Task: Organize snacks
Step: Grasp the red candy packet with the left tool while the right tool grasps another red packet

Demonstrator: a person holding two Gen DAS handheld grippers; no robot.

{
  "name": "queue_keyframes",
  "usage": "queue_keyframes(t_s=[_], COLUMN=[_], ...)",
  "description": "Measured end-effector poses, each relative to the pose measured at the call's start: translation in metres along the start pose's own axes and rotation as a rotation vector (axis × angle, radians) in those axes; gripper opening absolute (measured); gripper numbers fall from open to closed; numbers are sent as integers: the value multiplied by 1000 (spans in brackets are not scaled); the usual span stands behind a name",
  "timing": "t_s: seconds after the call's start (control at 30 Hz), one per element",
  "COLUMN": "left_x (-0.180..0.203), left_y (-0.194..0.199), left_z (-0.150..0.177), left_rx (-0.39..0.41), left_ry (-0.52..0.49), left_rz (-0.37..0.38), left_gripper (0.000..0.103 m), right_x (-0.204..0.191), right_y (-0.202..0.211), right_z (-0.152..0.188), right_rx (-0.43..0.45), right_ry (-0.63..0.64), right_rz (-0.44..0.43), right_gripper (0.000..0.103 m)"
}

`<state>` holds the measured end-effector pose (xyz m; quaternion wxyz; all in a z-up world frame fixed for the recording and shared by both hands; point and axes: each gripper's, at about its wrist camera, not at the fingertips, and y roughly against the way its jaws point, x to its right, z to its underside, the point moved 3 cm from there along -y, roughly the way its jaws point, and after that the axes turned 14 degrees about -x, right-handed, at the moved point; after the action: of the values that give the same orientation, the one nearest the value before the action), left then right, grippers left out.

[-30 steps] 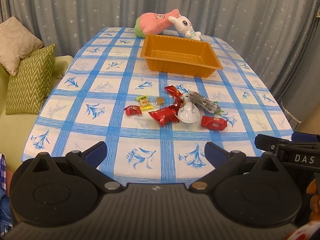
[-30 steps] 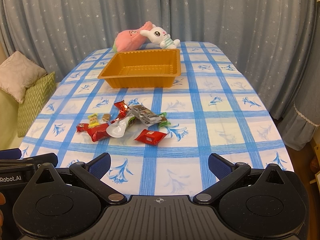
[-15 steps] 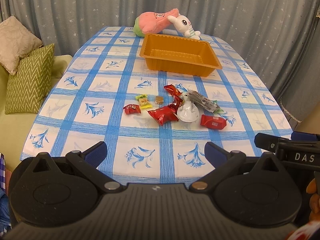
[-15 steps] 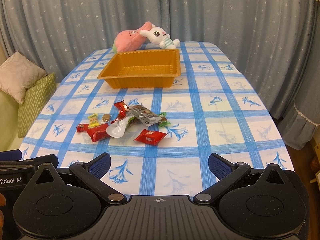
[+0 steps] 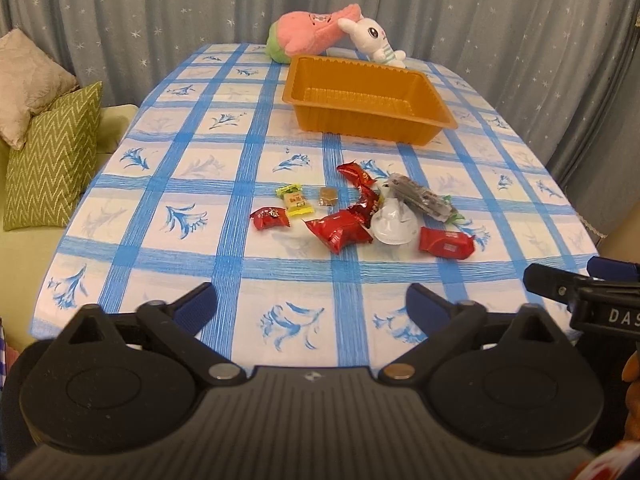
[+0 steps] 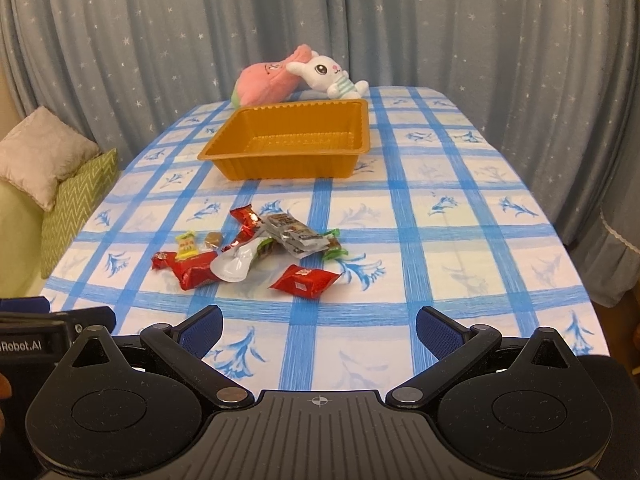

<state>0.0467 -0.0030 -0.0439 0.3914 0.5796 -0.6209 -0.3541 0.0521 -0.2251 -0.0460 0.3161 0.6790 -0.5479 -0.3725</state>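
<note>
Both the left gripper (image 5: 311,307), marked "Robot.AI", and the right gripper (image 6: 319,327), marked "DAS", gape wide and hold nothing near shiny red snacks (image 5: 362,210).

one orange tray (image 5: 432,98), two plush toys (image 5: 312,34), two cushions (image 5: 52,156), roughly eight snack packets (image 5: 340,229).
</note>
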Motion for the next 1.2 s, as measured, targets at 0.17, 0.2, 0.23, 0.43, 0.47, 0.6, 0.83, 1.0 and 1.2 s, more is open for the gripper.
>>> queue_keyframes(t_s=[0.17, 0.2, 0.23, 0.43, 0.47, 0.6, 0.83, 1.0, 1.2], left_x=[-8, -8, -7, 2, 4, 8, 9, 13, 15], left_y=[-27, -33, -38, -71, -76, -100, -127, -137, -139], left_z=[-21, -26, -30, -54, -57, -68, -81, -80, -75], left_rx=[-14, -17, -17, -10, -10, -20, -29, -38, -61], left_ry=[-70, -94, -121, -285, -312, -403, -509, -549, -539], left_rz=[-5, -2, 6, 50, 55, 66, 105, 145, 178], left_gripper=[92, 92, 91, 85, 82, 77, 63, 48, 37], right_x=[7, 8, 8, 13, 14, 15, 11, 5, 6], right_y=[-23, -29, -34, -64, -69, -86, -109, -125, -143], right_z=[-3, -5, -7, -18, -20, -26, -35, -42, -48], right_rx=[3, 3, 3, -9, -12, -12, -8, -22, -85], right_ry=[20, 24, 27, 56, 63, 130, 257, 356, 383], right_rz=[-8, -7, -6, -35, -39, -35, -64, -60, -87], right_gripper=[102, 102, 102, 85, 85, 84, 81, 75, 62])
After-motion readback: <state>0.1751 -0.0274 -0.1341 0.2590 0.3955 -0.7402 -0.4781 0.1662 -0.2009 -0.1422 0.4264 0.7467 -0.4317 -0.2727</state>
